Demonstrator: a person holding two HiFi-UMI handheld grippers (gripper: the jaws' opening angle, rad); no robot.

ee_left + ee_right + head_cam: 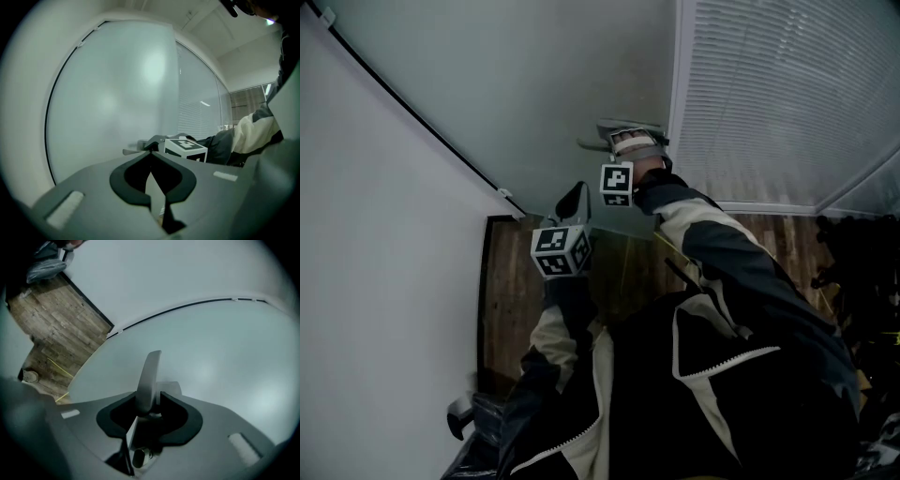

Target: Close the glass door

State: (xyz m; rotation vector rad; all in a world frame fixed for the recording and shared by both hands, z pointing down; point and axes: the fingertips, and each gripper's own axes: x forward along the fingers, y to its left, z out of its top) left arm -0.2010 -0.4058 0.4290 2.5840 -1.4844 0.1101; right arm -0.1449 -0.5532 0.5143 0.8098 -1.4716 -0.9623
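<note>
The frosted glass door [534, 84] fills the space ahead of me. Its metal lever handle [617, 130] sits near the door's right edge. My right gripper [625, 142] is shut on that handle. In the right gripper view the lever [149, 376] stands between the dark pads [174, 408], with the door [211, 348] close behind it. My left gripper [575, 199] hangs lower and to the left, shut on nothing and short of the glass. In the left gripper view its tips [151, 153] meet, and the handle [135, 149] and the right gripper's marker cube [185, 148] show beyond them.
A glass wall with white blinds [787, 94] adjoins the door on the right. A pale wall [375, 281] runs along the left. Wooden floor [511, 281] shows below the door's edge. Dark bags or gear [862, 272] lie at the right.
</note>
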